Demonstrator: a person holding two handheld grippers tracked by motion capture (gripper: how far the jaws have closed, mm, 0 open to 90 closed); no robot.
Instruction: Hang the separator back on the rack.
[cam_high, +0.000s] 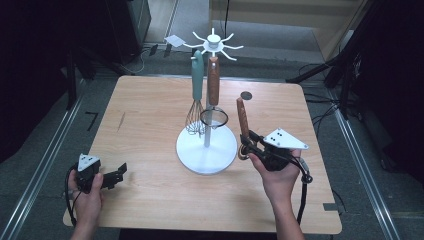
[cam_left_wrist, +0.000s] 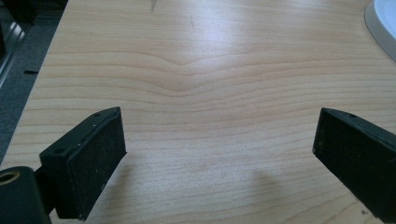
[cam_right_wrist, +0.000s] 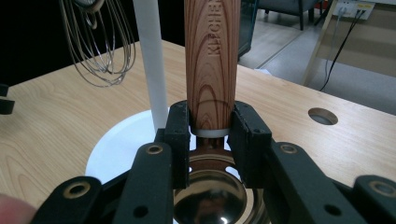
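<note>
Both claws inside table (cam_high: 150, 100) edges.

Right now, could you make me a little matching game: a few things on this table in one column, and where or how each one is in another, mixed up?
Things:
1. whisk
2. wooden utensil
3. left gripper
4. rack base

States:
A. clamped upright in the right gripper
B. white disc lying on the table
C. hanging from the rack by a teal handle
D. jaws wide apart, nothing between them

Pairs: 1-C, 2-A, 3-D, 4-B
</note>
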